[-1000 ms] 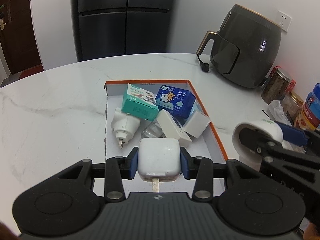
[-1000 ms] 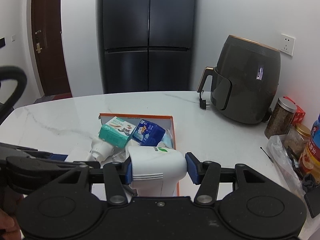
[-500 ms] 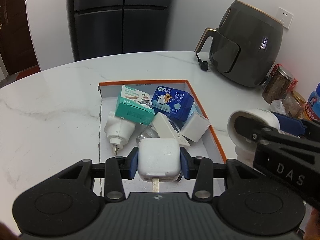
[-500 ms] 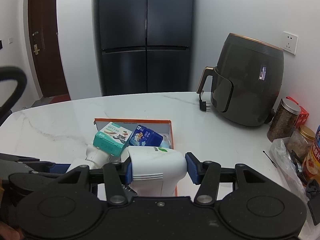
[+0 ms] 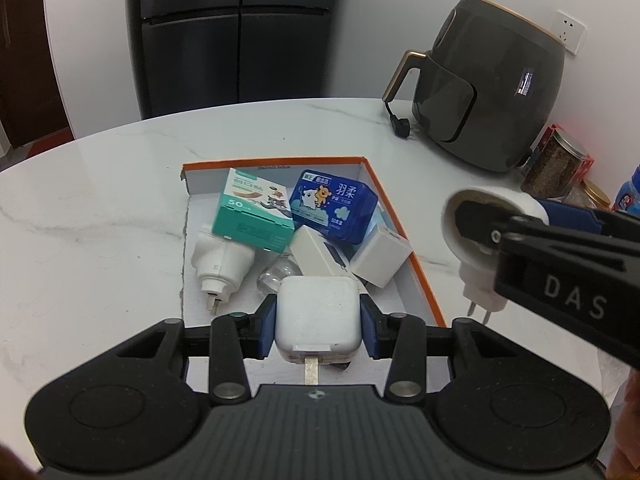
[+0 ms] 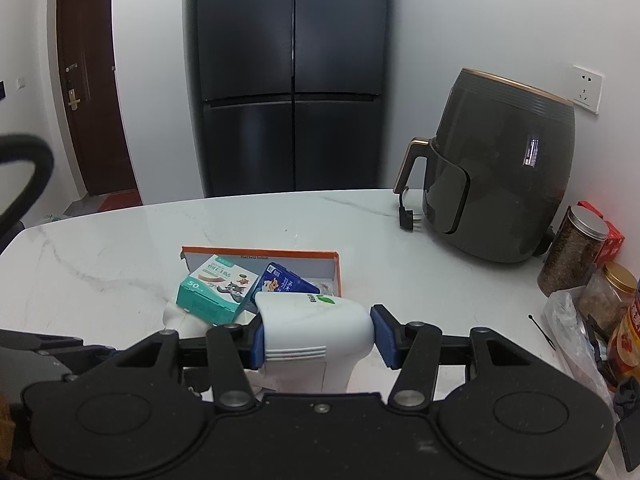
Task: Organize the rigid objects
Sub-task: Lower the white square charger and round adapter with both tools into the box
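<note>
My left gripper (image 5: 318, 326) is shut on a white square charger (image 5: 318, 318), held above the near end of an orange-rimmed box (image 5: 404, 224). My right gripper (image 6: 318, 340) is shut on a white plug-in device (image 6: 314, 328); in the left wrist view that device (image 5: 486, 236) hangs right of the box, prongs down. In the box lie a teal carton (image 5: 254, 210), a blue tissue pack (image 5: 334, 206), a white plug adapter (image 5: 220, 264), a white cube (image 5: 382, 258) and a white block (image 5: 316, 254).
A white marble table (image 5: 100, 240) carries the box. A dark air fryer (image 5: 492, 96) with its loose power plug (image 5: 402, 126) stands at the back right. Jars (image 6: 574, 250) and a plastic bag (image 6: 576, 332) crowd the right edge. A dark fridge (image 6: 292, 76) stands behind the table.
Both grippers have drawn back and up from the box, each keeping its hold. The box and its contents look farther off in both views.
</note>
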